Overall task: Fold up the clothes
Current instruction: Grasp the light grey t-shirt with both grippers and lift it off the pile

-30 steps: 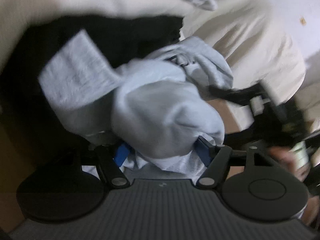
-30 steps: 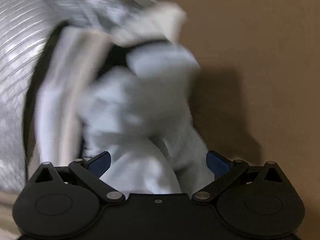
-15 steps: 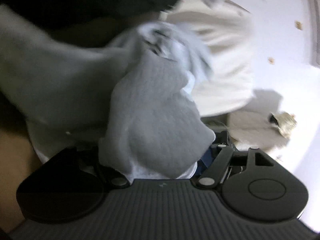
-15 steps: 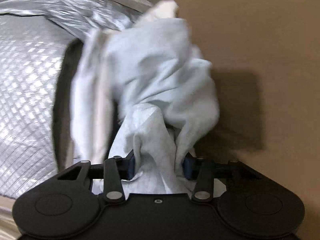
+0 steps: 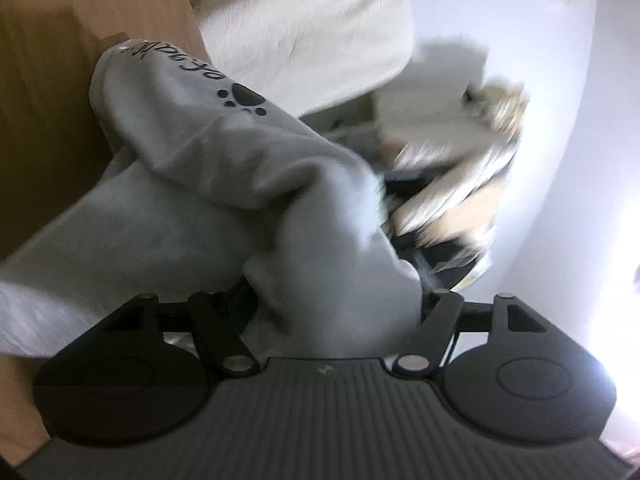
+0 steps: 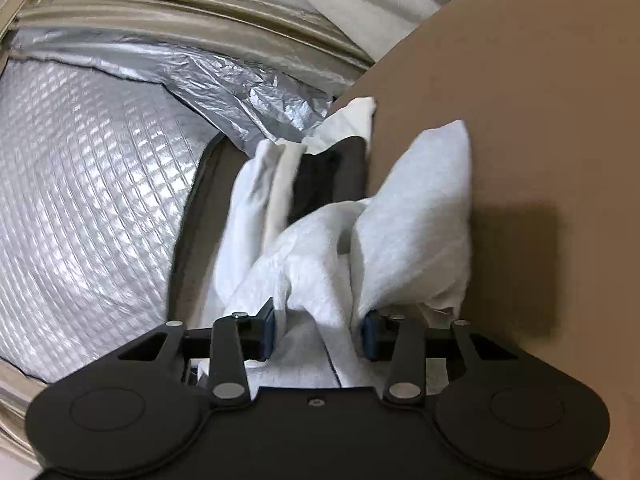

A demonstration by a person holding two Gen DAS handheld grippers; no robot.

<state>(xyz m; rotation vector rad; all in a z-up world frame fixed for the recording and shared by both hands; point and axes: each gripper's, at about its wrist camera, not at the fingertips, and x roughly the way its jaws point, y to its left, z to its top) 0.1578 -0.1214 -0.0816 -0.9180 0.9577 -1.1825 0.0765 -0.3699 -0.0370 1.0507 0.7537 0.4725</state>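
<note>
A pale grey garment (image 5: 224,184) with a black paw print (image 5: 244,98) and script lettering is bunched up over a brown tabletop (image 5: 48,100). My left gripper (image 5: 332,304) has a thick wad of it filling the gap; its jaws are closing and the cloth hides both pads. In the right wrist view the same pale cloth (image 6: 416,220) rises in folds from my right gripper (image 6: 319,330). There the blue pads (image 6: 268,328) pinch a gathered fold, still closing. The cloth trails off to the left over a dark strip (image 6: 316,184).
The brown surface (image 6: 520,100) spreads to the right of the cloth. A silver quilted foil sheet (image 6: 80,200) fills the left. Cream bedding (image 5: 304,32) lies behind the garment, with blurred striped clutter (image 5: 452,200) and a white wall (image 5: 560,120) to the right.
My right jaws went from wide apart to pinched on the cloth. Both hands swung with the garment. The black fabric left the left view, and the brown surface and paw print came in.
</note>
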